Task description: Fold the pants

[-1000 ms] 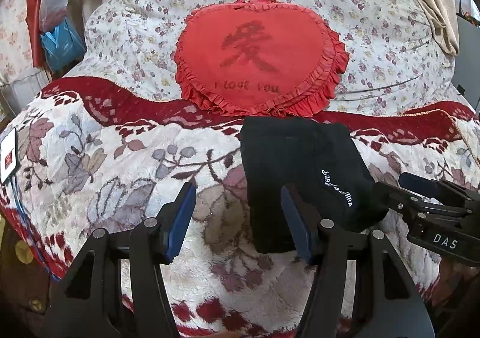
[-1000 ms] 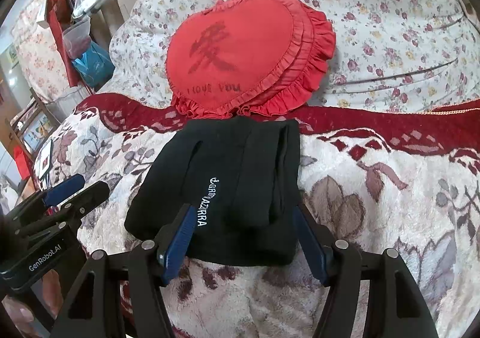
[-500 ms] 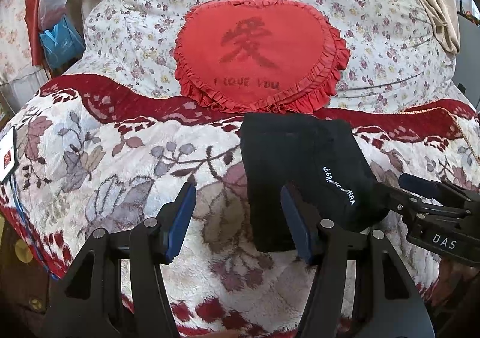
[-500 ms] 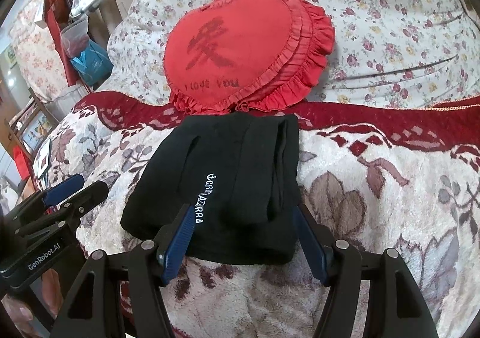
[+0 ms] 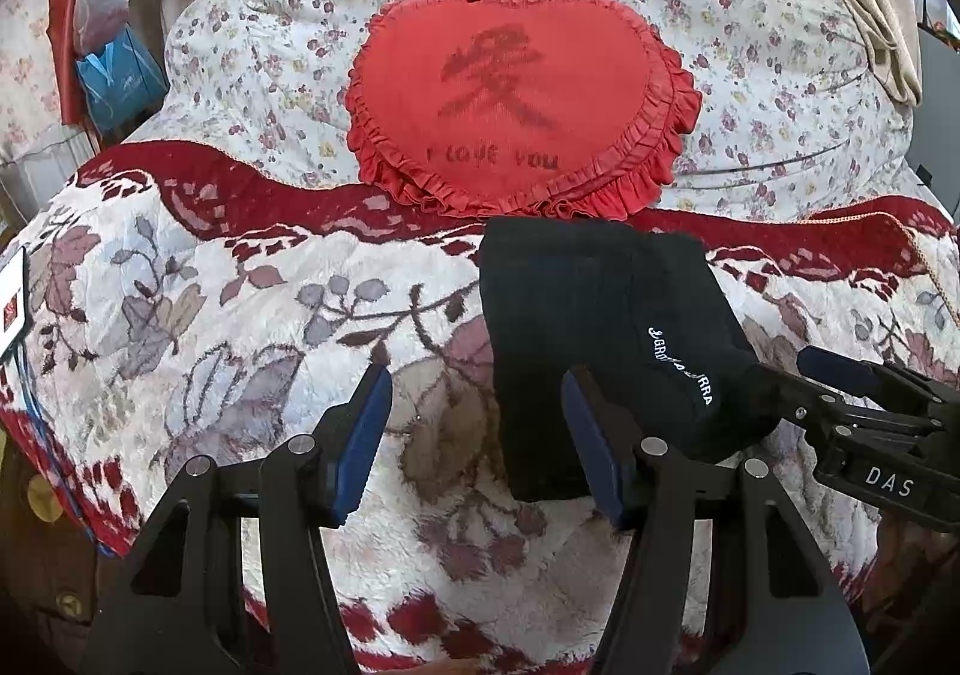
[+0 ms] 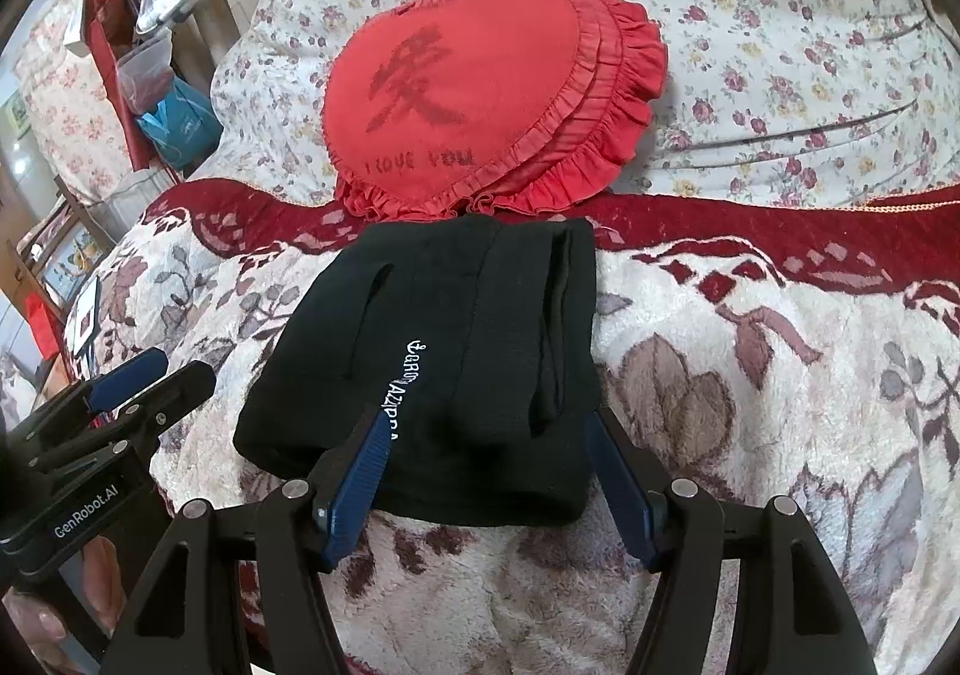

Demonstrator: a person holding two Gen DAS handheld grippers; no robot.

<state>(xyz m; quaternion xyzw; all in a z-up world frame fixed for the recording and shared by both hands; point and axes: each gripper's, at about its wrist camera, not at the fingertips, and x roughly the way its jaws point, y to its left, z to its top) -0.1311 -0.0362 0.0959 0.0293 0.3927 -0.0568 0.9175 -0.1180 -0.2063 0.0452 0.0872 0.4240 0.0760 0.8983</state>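
Both grippers were matte black with triangular cut-outs, silver round screws and ridged blue pads. The left gripper (image 5: 477, 438) bore white "GenRobot.AI" lettering; the right gripper (image 6: 486, 471) read "DAS". Bare fingers (image 6: 99, 579) showed at lower left of the right-wrist frame.
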